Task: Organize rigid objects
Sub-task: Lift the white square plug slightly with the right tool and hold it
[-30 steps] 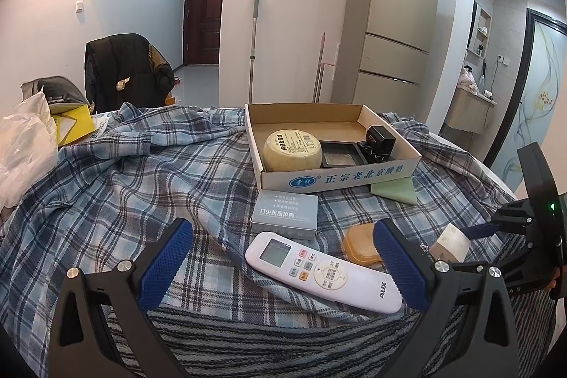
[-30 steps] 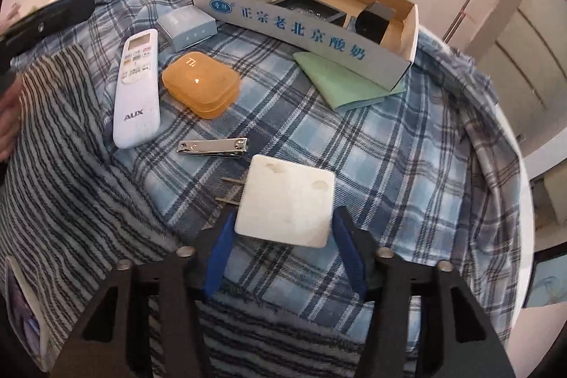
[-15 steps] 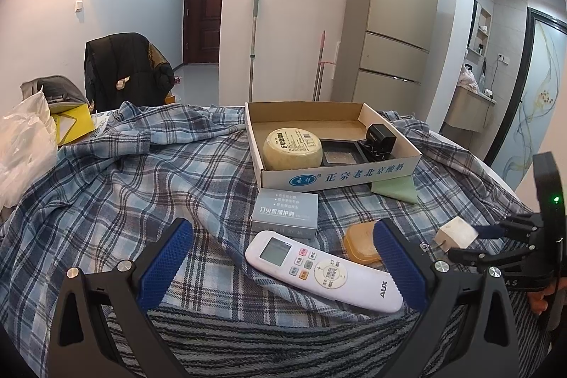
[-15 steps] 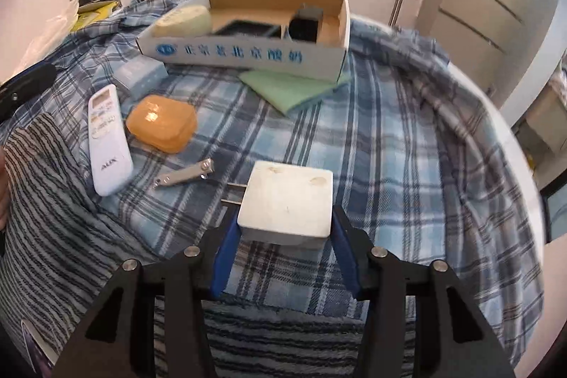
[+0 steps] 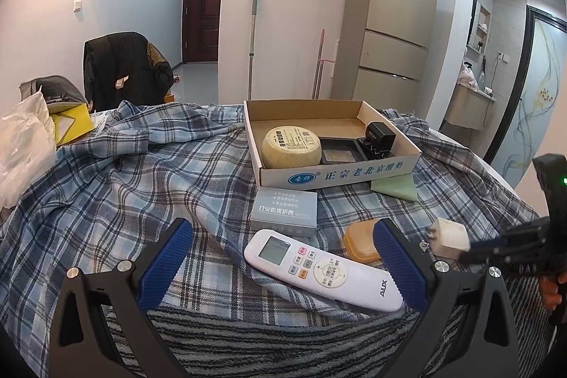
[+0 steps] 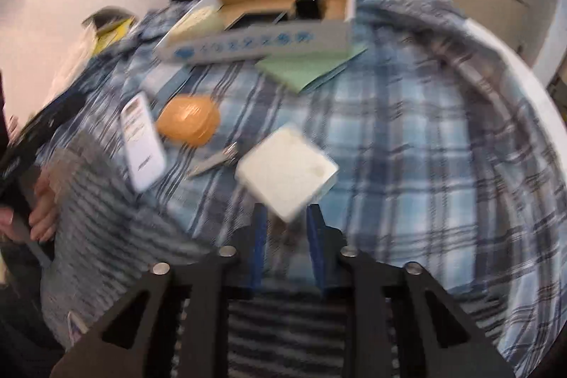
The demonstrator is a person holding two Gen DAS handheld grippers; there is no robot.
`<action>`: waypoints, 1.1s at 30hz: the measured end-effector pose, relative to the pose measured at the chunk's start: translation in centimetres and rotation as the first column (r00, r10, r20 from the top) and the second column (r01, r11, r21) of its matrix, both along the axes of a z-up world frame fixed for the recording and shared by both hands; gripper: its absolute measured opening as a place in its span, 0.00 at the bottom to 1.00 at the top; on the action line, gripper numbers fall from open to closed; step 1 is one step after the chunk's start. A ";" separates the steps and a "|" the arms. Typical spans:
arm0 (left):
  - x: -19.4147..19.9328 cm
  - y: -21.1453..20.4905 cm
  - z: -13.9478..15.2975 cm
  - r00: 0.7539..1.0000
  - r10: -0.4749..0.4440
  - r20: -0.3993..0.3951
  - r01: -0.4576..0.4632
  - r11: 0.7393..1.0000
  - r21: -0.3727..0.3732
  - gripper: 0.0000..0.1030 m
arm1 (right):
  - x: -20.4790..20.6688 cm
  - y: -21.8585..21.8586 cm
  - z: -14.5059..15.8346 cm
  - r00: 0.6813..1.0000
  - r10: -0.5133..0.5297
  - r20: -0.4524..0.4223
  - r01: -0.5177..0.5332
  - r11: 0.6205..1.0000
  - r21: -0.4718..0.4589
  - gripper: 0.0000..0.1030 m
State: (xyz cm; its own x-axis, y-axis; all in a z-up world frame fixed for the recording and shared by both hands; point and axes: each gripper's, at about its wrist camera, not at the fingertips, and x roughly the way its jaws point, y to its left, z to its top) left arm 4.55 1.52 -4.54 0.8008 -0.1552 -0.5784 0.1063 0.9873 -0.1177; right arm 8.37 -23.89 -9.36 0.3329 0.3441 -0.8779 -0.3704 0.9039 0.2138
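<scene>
My right gripper (image 6: 286, 218) is shut on a white plug adapter (image 6: 286, 169) by one corner, tilted, held above the plaid cloth; the view is blurred. The adapter also shows in the left wrist view (image 5: 449, 233). My left gripper (image 5: 283, 264) is open and empty, hovering over a white AUX remote (image 5: 320, 266). An orange case (image 5: 359, 241), a grey box (image 5: 283, 209) and a nail clipper (image 6: 212, 160) lie on the cloth. A cardboard box (image 5: 336, 174) holds a round yellow tin (image 5: 291, 146), a black tray (image 5: 340, 153) and a black block (image 5: 381, 137).
A green card (image 5: 395, 186) lies under the box's front right corner. White plastic bags (image 5: 21, 147) and a yellow item (image 5: 72, 126) sit at the far left. The white table rim (image 6: 524, 77) curves on the right. A chair with a black jacket (image 5: 120, 69) stands behind.
My right gripper has lifted and swung, and the adapter has twisted so it is pinched by a corner. The jaws have closed narrower. My left gripper has not moved.
</scene>
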 end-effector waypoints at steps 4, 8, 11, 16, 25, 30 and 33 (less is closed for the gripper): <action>0.0 0.0 0.0 1.000 0.002 -0.002 -0.002 1.000 -0.004 1.00 | -1.4 1.7 0.7 0.996 0.020 0.091 -0.012 0.995 -0.096 0.24; 0.0 0.0 0.0 1.000 0.000 -0.001 0.000 1.000 0.000 1.00 | -1.4 2.5 2.4 0.954 0.069 0.291 0.011 0.965 -0.262 0.79; 0.0 -0.2 -0.1 1.000 -0.004 -0.003 0.004 1.000 0.003 1.00 | -0.4 3.3 2.2 0.949 0.160 0.271 -0.083 0.958 -0.275 0.79; 0.1 -0.2 -0.2 1.000 -0.003 -0.008 0.003 1.000 -0.001 1.00 | 1.9 4.1 0.1 0.971 0.174 0.162 -0.125 0.953 -0.277 0.51; 0.2 -0.3 -0.4 1.000 -0.012 -0.007 0.012 1.000 0.009 1.00 | 3.1 2.0 -0.3 0.990 0.003 0.140 0.023 0.982 -0.187 0.42; 0.1 -0.3 -0.3 1.000 -0.004 -0.015 0.004 1.000 0.006 1.00 | 2.3 2.4 0.7 0.974 -0.043 0.224 0.087 0.978 -0.191 0.42; 0.0 -0.2 -0.2 0.999 0.016 -0.028 -0.015 1.000 0.021 1.00 | 1.8 2.8 2.4 0.957 -0.061 0.284 0.107 0.983 -0.149 0.42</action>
State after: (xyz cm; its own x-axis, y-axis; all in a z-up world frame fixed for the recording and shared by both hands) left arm 4.57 1.28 -4.74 0.7861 -0.1306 -0.6041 0.0876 0.9911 -0.1003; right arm 10.20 -21.14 -6.92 0.5927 0.1660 -0.7881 -0.3157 0.9481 -0.0377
